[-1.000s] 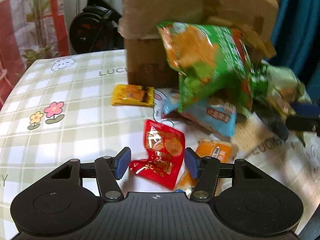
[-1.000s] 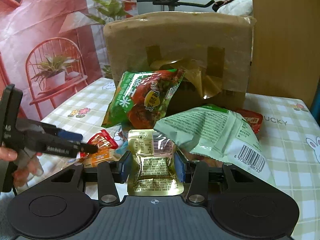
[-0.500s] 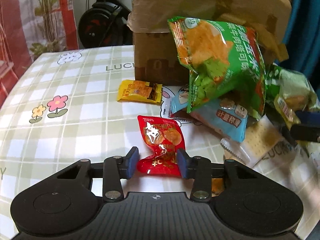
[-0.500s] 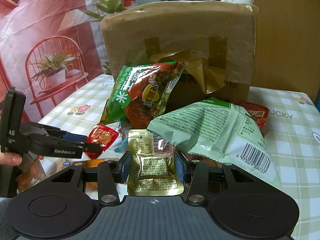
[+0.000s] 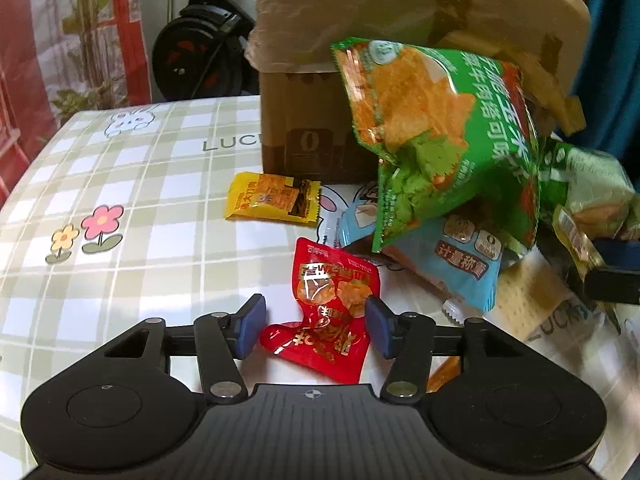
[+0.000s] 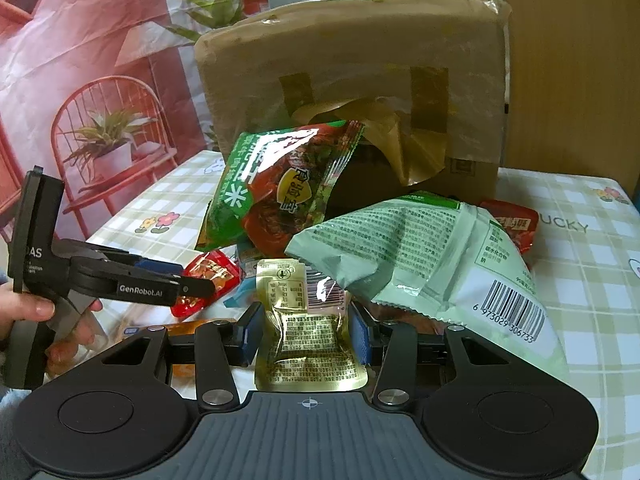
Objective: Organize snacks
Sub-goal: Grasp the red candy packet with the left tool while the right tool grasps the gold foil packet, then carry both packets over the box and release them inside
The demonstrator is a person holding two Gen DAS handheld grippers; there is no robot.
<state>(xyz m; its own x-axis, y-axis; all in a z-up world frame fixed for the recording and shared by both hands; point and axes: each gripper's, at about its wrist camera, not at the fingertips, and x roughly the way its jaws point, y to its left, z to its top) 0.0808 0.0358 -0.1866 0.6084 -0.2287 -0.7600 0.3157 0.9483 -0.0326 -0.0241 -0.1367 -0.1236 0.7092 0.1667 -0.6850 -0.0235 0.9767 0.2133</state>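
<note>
This looks like a lived-in room of a home, not a lab or shop. Under the left gripper (image 5: 312, 328) spreads a table (image 5: 132, 184) in a green-checked cloth printed with cartoon flowers, rabbits and the word "LUCKY". Ahead of it stands a taped, worn cardboard box (image 5: 400, 40) with snack packets (image 5: 436, 136) spilled at its foot. Beyond the table's far edge, to the gripper's left, an exercise bike (image 5: 200, 48) is parked against the wall. Off to the left of the right gripper (image 6: 308, 336) hangs a printed backdrop (image 6: 100, 80) showing a red chair and potted plants; to its right is a plain wooden panel (image 6: 568, 60).
</note>
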